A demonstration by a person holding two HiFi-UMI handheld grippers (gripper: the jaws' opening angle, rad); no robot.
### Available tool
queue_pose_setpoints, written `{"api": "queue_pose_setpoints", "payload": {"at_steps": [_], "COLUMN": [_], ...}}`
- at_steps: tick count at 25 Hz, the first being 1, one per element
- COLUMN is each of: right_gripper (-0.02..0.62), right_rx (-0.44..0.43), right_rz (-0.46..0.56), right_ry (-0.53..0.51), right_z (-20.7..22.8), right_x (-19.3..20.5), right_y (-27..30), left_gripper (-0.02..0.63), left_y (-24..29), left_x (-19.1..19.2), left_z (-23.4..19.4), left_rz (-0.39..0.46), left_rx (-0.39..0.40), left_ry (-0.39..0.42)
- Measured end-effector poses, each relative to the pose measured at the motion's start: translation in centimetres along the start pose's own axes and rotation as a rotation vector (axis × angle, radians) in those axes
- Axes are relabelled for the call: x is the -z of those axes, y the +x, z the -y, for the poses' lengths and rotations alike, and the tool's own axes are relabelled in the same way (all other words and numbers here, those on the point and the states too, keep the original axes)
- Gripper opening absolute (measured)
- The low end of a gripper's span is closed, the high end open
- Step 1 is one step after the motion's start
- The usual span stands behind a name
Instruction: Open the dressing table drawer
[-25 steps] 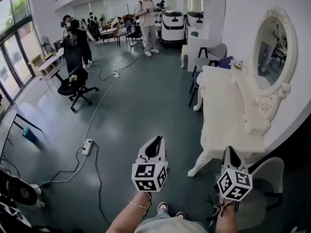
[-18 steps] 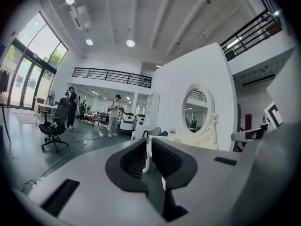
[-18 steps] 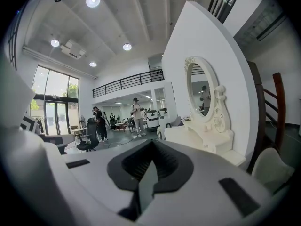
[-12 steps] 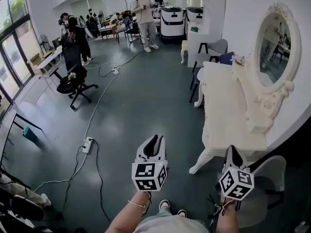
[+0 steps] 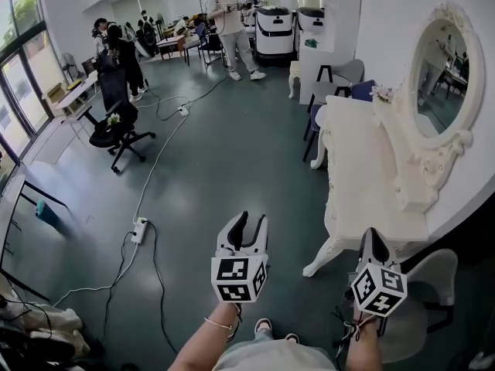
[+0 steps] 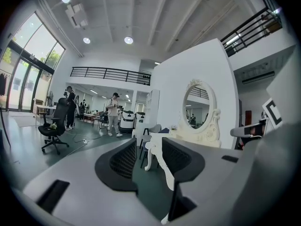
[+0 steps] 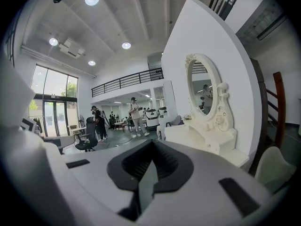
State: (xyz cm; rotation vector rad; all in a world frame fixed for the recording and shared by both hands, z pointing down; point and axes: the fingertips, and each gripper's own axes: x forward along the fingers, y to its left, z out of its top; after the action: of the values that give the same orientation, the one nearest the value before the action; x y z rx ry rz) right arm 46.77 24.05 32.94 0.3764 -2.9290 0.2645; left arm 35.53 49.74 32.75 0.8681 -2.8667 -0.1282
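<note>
Dressing table [image 5: 363, 168] at right wall under oval mirror [image 5: 445, 68], ahead of both grippers, untouched. Drawer front not made out. Likely light, rigid, straight slide: pinch its knob, pull level. Left gripper [image 5: 246, 219] jaws just been opening, wide, empty. Right gripper [image 5: 373, 236] jaws together, empty.

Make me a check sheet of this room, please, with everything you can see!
Surface: the top of the dressing table is bare, except for small flowers at its far end.
Job's things: the table is white, with an oval mirror, and stands against the wall; no drawer seen pulled out.
Clutter: grey chair by the table's near end; black office chair out on the floor.
Grippers: left gripper open, its jaws have just been opening, nothing between them; right gripper shut, empty; neither touches the table.
Cables: power strip and cables trail across the floor.
Surroundings: people at the far end; big windows.
</note>
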Motion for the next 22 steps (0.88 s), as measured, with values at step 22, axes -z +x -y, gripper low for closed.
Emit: {"api": "queue_pose_setpoints", "payload": {"at_steps": [22], "right_gripper": [0.008], "right_rx": [0.074], "right_rz": [-0.051], "right_ry": [0.041], "right_z": [-2.1], "right_x": [2.4], "right_y": [4.1], "left_gripper": [0.166], "left_y": [4.0], "left_x": [1.7], "left_z": [-5.9], "left_rz": [-0.063], "left_rx": [0.028], "left_ry": [-0.007]}}
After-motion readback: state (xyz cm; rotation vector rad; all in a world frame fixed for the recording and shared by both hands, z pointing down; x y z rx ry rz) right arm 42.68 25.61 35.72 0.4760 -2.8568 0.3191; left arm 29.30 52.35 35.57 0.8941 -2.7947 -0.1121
